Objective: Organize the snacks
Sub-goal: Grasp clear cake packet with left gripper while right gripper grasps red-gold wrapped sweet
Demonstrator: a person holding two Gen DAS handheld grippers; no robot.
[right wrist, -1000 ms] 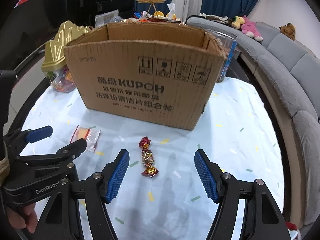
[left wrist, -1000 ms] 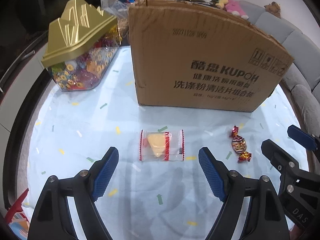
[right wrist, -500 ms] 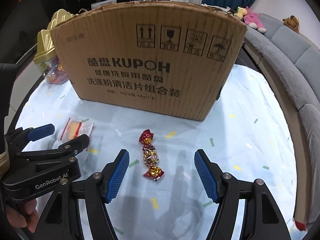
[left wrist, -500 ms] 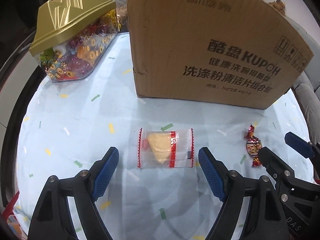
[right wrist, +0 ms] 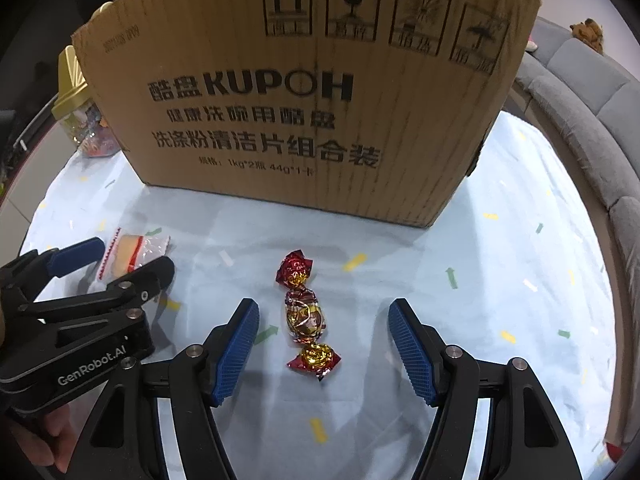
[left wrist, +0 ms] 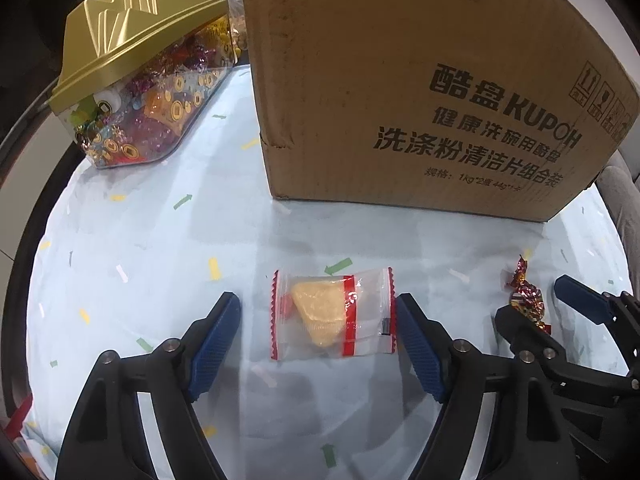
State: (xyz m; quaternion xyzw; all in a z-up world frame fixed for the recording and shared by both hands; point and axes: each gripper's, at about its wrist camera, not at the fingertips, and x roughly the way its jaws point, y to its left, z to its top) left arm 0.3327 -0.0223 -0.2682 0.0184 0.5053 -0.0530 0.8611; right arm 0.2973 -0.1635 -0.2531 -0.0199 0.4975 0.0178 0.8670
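- Here, in the left wrist view, the left gripper (left wrist: 318,332) fills the lower middle of the frame, its jaws closing with the clear snack packet (left wrist: 332,314) between them; the right pad looks to be at the packet's right edge, the left pad stands apart from it
- The packet, with red stripes and a yellow wedge inside, lies flat on the pale blue tablecloth (left wrist: 140,248)
- In the right wrist view, the right gripper (right wrist: 322,344) sits lower middle with its jaws spread, and the red-and-gold foil candy (right wrist: 306,314) lies between the blue pads, touching neither
- The cardboard box (right wrist: 312,92) takes up the upper half of both frames, standing on the cloth beyond the two snacks
- A clear candy tub with a gold lid (left wrist: 136,80) stands at the upper left of the left view, just beside the box
- A grey sofa (right wrist: 592,112) curves along the right edge of the right view
- A hand (right wrist: 44,440) shows at the lower left of the right view, under the left gripper's body
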